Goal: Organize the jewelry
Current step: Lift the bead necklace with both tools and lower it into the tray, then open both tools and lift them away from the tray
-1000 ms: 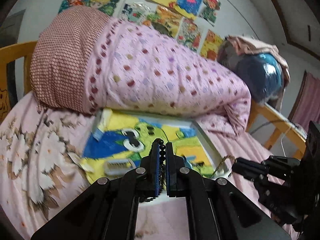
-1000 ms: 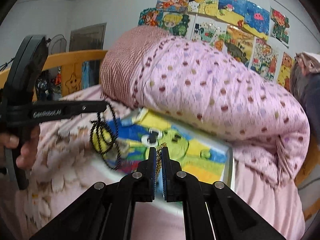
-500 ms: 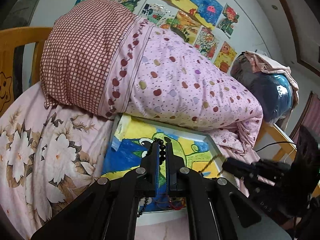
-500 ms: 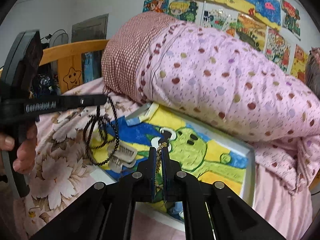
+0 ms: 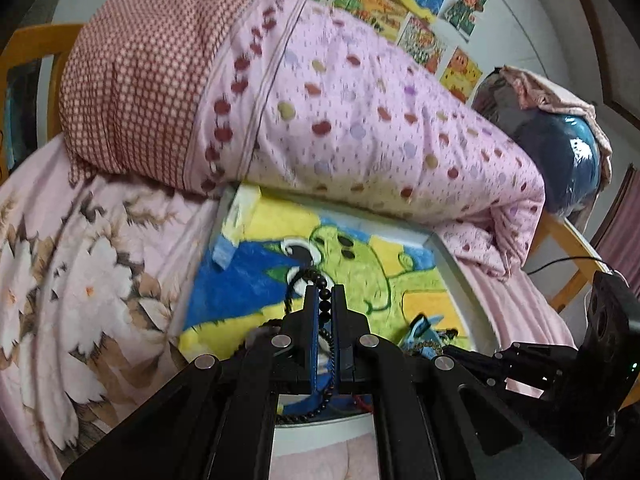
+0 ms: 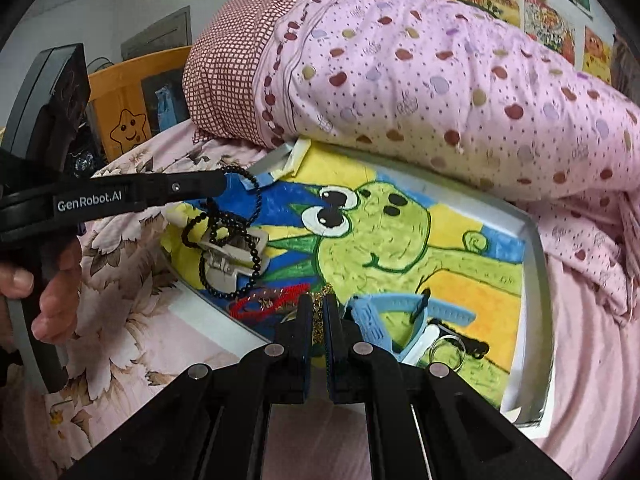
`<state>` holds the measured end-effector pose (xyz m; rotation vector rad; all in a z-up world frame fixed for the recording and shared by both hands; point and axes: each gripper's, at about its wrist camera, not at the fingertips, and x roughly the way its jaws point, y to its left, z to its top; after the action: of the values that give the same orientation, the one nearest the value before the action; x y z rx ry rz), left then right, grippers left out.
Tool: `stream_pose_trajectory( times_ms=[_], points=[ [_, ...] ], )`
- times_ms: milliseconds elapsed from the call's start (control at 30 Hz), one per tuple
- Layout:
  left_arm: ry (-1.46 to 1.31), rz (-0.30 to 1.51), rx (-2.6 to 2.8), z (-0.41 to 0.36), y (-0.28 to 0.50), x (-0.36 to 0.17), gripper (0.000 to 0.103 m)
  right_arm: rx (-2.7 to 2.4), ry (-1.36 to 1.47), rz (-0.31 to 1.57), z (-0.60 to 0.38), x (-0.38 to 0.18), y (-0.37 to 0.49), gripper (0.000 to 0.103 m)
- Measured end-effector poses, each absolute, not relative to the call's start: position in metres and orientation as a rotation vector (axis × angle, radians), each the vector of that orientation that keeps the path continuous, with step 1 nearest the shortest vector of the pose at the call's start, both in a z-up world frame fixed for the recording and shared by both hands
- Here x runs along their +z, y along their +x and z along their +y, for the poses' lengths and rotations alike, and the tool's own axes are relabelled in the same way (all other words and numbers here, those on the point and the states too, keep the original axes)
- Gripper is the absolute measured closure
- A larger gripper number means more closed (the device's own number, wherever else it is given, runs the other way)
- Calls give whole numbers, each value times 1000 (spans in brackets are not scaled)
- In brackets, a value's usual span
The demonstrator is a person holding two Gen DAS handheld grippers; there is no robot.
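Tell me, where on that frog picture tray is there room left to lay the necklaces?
Free: the frog's face and the orange patch toward the right rim. Crowded: the near edge, with hair claw, red bracelet, blue watch and ring.

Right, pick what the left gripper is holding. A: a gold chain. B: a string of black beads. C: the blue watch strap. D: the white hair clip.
B: the black beads hang from the shut jaws of the left gripper, looping over the white hair clip.
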<state>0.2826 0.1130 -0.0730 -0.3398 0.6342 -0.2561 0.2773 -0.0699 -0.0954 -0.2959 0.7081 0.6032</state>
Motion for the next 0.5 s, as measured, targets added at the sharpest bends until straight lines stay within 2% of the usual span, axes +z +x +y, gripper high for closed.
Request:
stream_pose_trajectory(
  times_ms=[433,500],
  points=[
    [-313,728,-263,97,287,-85,99,569,-263,735,-83,-96,280,97],
    [-295,729,-242,95,287,-83,99,557,-256,732,-87,-93,279,92]
  ],
)
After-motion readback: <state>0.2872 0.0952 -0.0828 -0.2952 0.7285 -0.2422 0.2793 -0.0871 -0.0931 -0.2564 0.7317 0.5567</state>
